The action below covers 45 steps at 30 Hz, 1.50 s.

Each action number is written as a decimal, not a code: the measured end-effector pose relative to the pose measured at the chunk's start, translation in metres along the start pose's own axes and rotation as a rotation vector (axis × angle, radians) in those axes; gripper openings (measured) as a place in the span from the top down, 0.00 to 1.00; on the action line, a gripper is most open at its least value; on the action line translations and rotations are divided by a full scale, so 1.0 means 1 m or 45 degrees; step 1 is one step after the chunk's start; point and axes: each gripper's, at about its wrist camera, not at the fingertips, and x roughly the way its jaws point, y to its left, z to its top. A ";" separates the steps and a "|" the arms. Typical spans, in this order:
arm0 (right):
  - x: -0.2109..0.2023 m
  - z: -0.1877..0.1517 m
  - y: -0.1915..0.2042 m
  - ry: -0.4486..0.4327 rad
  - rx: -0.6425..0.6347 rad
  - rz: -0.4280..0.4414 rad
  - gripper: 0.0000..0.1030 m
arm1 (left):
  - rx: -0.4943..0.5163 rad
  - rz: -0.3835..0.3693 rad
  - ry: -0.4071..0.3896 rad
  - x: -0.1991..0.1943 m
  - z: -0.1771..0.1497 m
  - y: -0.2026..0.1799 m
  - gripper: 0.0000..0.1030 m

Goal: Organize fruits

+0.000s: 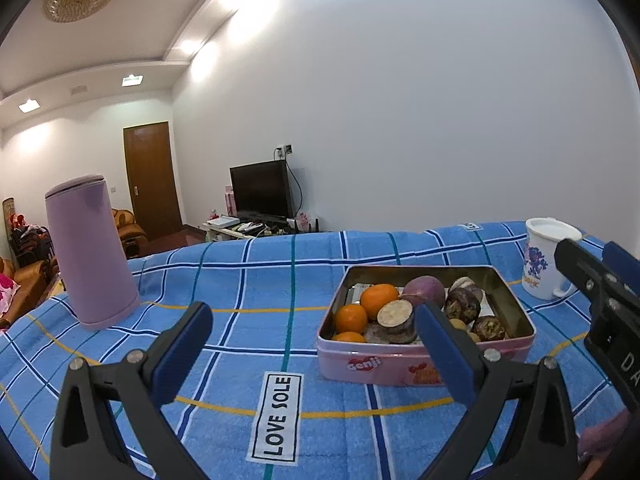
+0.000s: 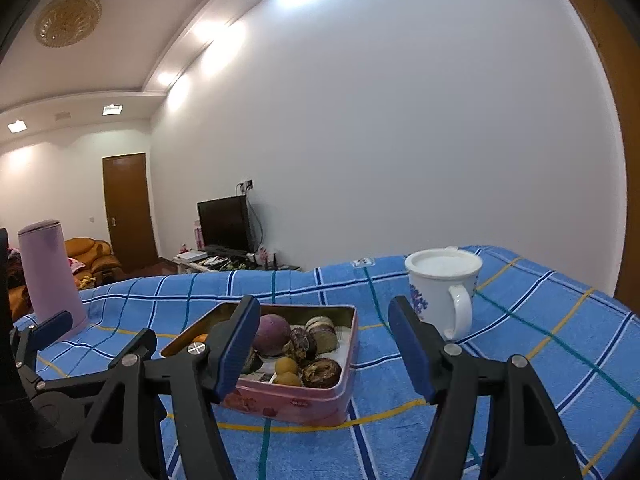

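A pink tin [image 1: 384, 370] sits on the blue checked cloth and holds oranges [image 1: 378, 300], a round purple fruit [image 1: 424, 290], a cut purple piece [image 1: 396, 320], dark wrinkled fruits [image 1: 462, 306] and small yellow fruits [image 2: 287, 366]. My left gripper [image 1: 314, 338] is open and empty, just in front of the tin's left side. My right gripper [image 2: 324, 344] is open and empty, above the tin's [image 2: 304, 402] near right corner. The right gripper also shows at the right edge of the left wrist view [image 1: 596, 276].
A tall lilac canister [image 1: 90, 252] stands at the left of the cloth. A white lidded mug [image 2: 444, 288] stands right of the tin. A "LOVE SOLE" label [image 1: 280, 416] lies on the cloth. Behind are a TV, a door and sofas.
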 end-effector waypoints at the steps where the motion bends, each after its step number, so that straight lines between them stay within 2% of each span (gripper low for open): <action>1: -0.001 0.000 0.000 -0.007 -0.003 0.001 0.33 | -0.005 0.001 0.001 -0.001 0.000 0.001 0.00; 8: 0.004 -0.001 -0.004 0.031 0.019 -0.006 0.33 | -0.008 0.005 0.005 0.000 0.000 0.000 0.00; 45: 0.003 0.000 -0.004 0.040 0.009 -0.003 0.33 | 0.002 0.018 0.009 0.001 0.001 0.002 0.00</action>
